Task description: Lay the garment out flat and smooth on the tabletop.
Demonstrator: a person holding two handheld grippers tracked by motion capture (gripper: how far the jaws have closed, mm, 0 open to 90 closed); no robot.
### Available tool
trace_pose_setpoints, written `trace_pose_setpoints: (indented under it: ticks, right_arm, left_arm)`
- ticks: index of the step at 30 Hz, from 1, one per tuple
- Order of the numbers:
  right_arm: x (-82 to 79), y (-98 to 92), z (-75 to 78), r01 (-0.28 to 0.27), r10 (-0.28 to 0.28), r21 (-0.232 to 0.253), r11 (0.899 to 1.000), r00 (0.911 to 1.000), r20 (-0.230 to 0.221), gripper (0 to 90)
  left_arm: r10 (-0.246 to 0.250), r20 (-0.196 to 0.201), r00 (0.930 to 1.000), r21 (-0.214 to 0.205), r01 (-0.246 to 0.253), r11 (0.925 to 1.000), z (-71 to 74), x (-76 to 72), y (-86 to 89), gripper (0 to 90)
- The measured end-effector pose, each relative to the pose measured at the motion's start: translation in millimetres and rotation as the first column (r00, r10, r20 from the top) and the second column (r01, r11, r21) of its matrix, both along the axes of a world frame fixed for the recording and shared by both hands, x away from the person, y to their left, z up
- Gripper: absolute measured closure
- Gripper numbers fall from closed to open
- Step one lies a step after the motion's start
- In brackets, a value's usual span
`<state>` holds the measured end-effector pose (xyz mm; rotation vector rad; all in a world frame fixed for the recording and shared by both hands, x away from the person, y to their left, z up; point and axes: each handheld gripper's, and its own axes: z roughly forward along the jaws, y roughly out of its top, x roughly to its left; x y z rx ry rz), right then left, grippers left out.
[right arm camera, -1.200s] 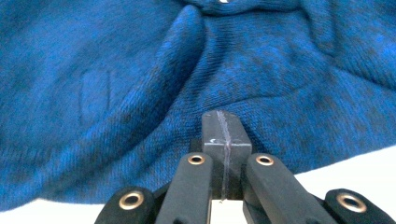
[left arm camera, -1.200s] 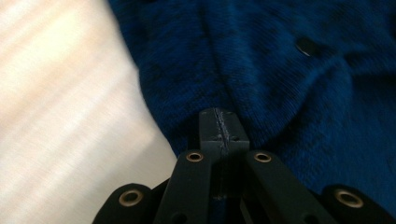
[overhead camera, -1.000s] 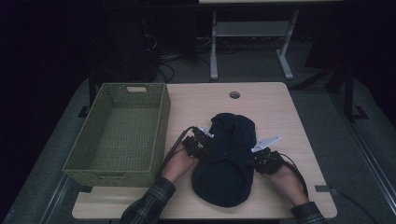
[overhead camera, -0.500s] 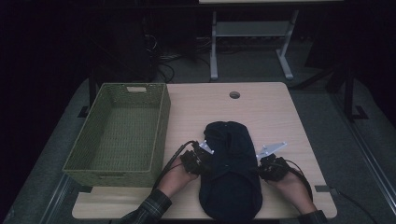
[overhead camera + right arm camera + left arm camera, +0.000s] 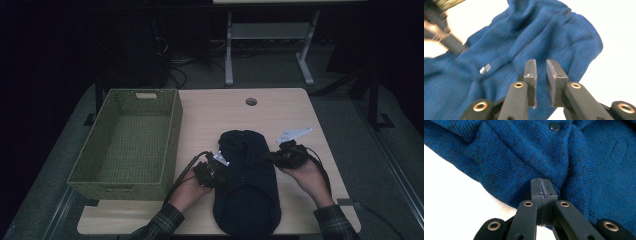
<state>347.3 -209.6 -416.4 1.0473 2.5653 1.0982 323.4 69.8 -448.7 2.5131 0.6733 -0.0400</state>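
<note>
Wooden table point(image 5: 220, 115) in dark room; left tool point(image 5: 541, 185) clamped on sweater point(image 5: 247, 185), right tool point(image 5: 541, 65) apart.

A pale wooden counter point(image 5: 300, 120) with a round cable hole point(image 5: 251, 101) stands on grey floor point(image 5: 380, 165). Behind, a white desk frame point(image 5: 270, 35) and tangled cables point(image 5: 185, 65) sit in darkness.

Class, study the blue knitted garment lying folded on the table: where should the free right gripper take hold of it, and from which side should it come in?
Probably at the right edge of the blue knitted garment, coming in low from the right. The left gripper is shut at the opposite edge, so this would balance the hold. The right gripper, jaws just parted with nothing between them, hovers above that side, where the folded edge looks thick enough to pinch.
</note>
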Motion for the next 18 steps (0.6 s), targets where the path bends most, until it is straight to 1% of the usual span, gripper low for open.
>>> trace_pose_setpoints:
  ticks: [2, 3, 5, 7, 9, 11, 12, 13, 14, 15, 18]
  right_arm:
    - [16.3, 2.6, 3.4, 0.015, -0.015, 0.003, 1.0, 0.9998, 0.01, 74.7]
    - [24.1, 4.0, 4.9, 0.024, -0.024, 0.01, 1.0, 0.9997, 0.006, 74.2]
    - [41.8, 6.5, 5.9, 0.036, -0.036, 0.021, 0.999, 0.9992, 0.013, 72.0]
    - [53.8, 8.9, 5.1, 0.05, -0.051, 0.014, 0.999, 0.9987, 0.006, 70.0]
    - [68.2, 9.9, 0.4, 0.063, -0.063, -0.012, 0.998, 0.998, 0.008, 68.1]
    - [76.5, 8.8, -5.0, 0.092, -0.092, -0.02, 0.996, 0.9957, 0.009, 67.0]
    - [80.7, 6.5, -9.0, 0.103, -0.103, -0.011, 0.995, 0.9947, 0.006, 67.0]
    - [85.5, 3.5, -14.8, 0.116, -0.116, -0.006, 0.993, 0.9933, -0.004, 66.9]
    - [89.5, 1.1, -20.6, 0.136, -0.136, -0.018, 0.991, 0.9906, -0.015, 65.3]
    - [92.8, -1.3, -25.5, 0.144, -0.144, -0.009, 0.989, 0.9892, -0.026, 64.4]
    - [100.4, -5.8, -35.0, 0.158, -0.157, 0.018, 0.987, 0.9864, -0.047, 62.9]
  left_arm:
    - [-0.01, 0.005, 0.9999, 0.01, 0.01, 0.9999, 0.4, 0.3, 0.3, 90.0]
    - [-0.009, 0.006, 0.9999, 0.009, 0.009, 0.9999, 0.3, 0.0, 0.1, 90.0]
    - [-0.007, 0.006, 1.0, 0.007, 0.007, 1.0, 0.1, 0.1, 0.3, 90.0]
    - [-0.005, 0.0, 1.0, 0.004, 0.005, 1.0, -0.1, 0.1, 0.5, 90.0]
    - [-0.004, -0.002, 1.0, 0.002, 0.004, 1.0, -0.1, 0.2, 0.7, 90.0]
    - [-0.004, -0.003, 1.0, 0.0, 0.004, 1.0, -0.3, 0.5, 1.0, 90.0]
    - [0.003, -0.006, 1.0, -0.007, -0.003, 1.0, -0.6, 0.3, 0.7, 90.0]
    - [0.001, -0.006, 1.0, -0.005, -0.001, 1.0, -0.5, 0.7, 1.1, 90.0]
    - [0.004, -0.009, 1.0, -0.009, -0.004, 1.0, -0.7, 0.6, 1.0, 90.0]
    - [0.011, -0.013, 0.9999, -0.016, -0.011, 0.9998, -0.8, 0.4, 0.7, 90.0]
    - [0.012, -0.016, 0.9998, -0.016, -0.012, 0.9998, -0.8, 0.6, 0.9, 90.0]
